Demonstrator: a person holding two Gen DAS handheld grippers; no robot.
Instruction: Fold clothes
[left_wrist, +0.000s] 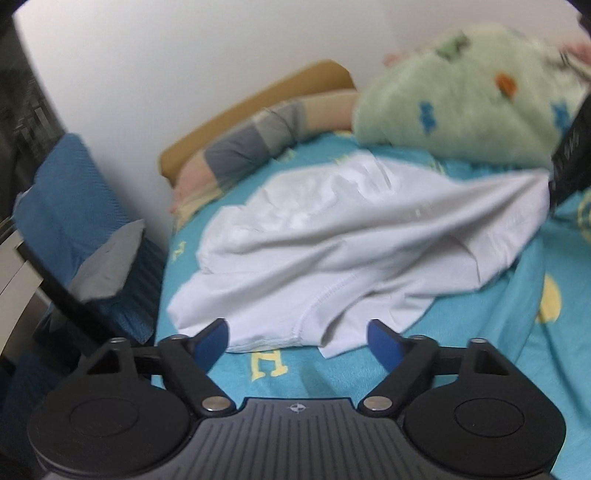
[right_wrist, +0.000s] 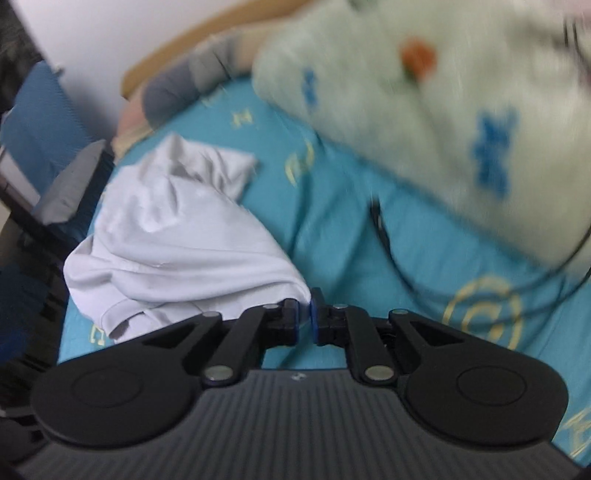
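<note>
A white T-shirt lies rumpled on the turquoise patterned bedsheet, near a pale green fleece blanket. The right gripper is clenched on one bunched corner, pulling the cloth taut. The left gripper hangs spread wide just before the hem, touching nothing.

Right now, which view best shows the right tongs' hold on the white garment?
The right wrist view: the right tongs sit closed on a bunched corner of the white garment. The left wrist view shows only the fabric stretched towards a dark tool body at its right edge, with the pinch itself hidden.
</note>
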